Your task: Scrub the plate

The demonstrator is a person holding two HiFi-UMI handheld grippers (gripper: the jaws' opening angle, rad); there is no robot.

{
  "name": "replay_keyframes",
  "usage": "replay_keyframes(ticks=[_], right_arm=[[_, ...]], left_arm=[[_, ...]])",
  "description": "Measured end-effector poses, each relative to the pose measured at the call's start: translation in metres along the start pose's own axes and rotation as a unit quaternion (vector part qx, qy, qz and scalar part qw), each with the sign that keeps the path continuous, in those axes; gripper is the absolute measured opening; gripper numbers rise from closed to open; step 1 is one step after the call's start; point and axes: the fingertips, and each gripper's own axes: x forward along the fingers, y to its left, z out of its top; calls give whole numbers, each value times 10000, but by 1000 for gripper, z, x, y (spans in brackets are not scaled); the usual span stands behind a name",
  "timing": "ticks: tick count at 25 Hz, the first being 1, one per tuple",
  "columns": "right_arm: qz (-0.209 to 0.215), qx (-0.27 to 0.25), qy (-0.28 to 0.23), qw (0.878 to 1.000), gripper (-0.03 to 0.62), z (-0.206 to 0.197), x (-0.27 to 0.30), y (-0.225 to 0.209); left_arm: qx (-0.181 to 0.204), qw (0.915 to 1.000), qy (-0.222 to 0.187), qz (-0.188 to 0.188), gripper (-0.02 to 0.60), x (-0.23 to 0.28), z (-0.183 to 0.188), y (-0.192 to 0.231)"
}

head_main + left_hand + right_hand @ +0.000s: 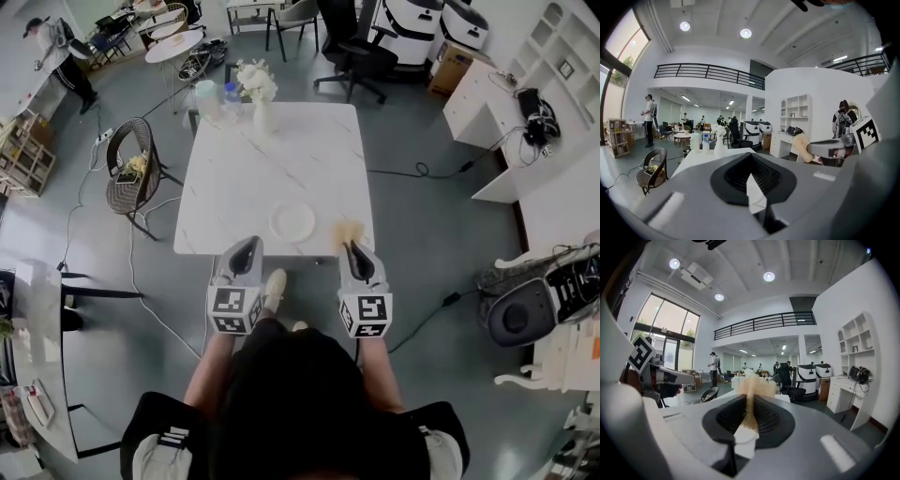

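Plate lying near tabletop's near edge, right of middle, nothing touching it; scrubbing apparently not yet begun. Right gripper clenching tan fibrous scrubber, hovering by near-right corner just beside plate. Left gripper clamped together, gripping nothing, hovering at near edge. Next move probably calling for lowering scrubber onto plate. White marble table carrying flower vase at far edge; open office, wicker chair standing off left edge

Bare tabletop all around the plate; vase and bottle well apart at the far edge.
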Motion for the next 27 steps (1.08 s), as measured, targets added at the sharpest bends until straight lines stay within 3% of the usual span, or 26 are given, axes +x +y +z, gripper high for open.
replay_keyframes(ticks=[27], right_arm=[[121, 17, -93, 9999, 52, 4, -1, 7]], left_arm=[[4, 10000, -28, 21, 6, 2, 0, -3]])
